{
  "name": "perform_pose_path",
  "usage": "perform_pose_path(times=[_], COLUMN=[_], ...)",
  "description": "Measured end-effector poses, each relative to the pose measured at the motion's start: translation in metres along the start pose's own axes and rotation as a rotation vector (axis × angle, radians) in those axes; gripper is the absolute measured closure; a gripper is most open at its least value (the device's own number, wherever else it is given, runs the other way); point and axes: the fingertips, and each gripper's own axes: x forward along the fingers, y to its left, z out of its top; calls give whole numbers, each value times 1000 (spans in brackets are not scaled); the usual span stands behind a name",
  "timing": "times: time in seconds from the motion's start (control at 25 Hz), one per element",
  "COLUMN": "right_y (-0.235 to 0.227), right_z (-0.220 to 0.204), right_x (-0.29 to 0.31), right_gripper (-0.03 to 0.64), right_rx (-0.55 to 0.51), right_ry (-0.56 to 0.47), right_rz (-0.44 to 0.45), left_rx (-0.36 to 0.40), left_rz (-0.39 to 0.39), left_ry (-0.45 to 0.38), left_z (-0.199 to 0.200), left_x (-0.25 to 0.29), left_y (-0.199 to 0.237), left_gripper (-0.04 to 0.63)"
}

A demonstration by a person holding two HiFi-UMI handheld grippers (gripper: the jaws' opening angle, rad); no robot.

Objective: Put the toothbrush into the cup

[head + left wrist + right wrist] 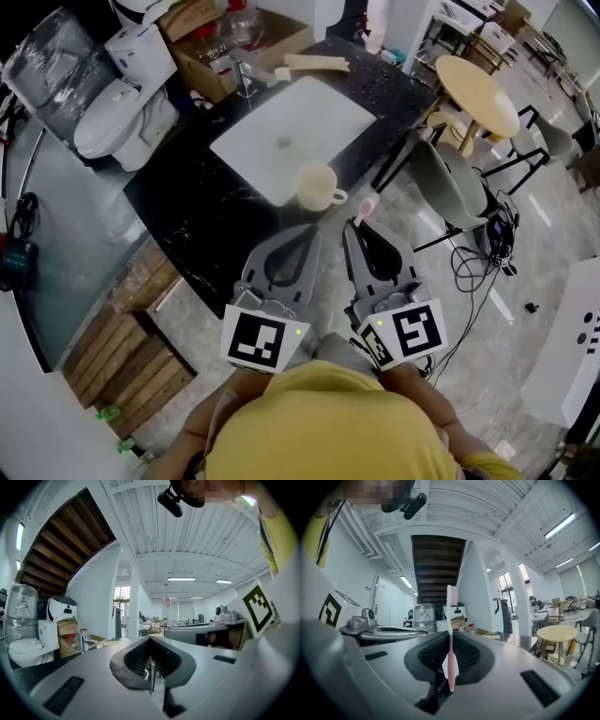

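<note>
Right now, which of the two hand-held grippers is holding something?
The right hand-held gripper: its jaws are shut on the toothbrush, which sticks out past their tips. The left hand-held gripper has its jaws together on nothing.

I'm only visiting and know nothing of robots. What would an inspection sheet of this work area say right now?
Surface: black counter carrying a white board.
Job's things: cream cup upright at the board's near corner; pink toothbrush not yet in it.
Clutter: cardboard box with bottles; wooden piece.
Grippers: left gripper shut, empty; right gripper shut on the toothbrush.
Cables: loose cables on the floor.
Surroundings: toilet, round table, chair, wooden pallet.
</note>
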Motion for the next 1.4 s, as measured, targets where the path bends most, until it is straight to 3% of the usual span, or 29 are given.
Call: perform_pose_path(times=[0.76,1.4], right_y=[-33,-76], right_z=[-3,-51], right_x=[73,138], right_gripper=[578,578], right_rx=[17,83], right_ry=[20,100], right_rz=[-24,7], left_rx=[-39,-88], left_rz=[-30,-1], left_ry=[52,156], left_z=[-17,-59], left_x=[46,100], left_y=[50,77], left_gripper=[584,584])
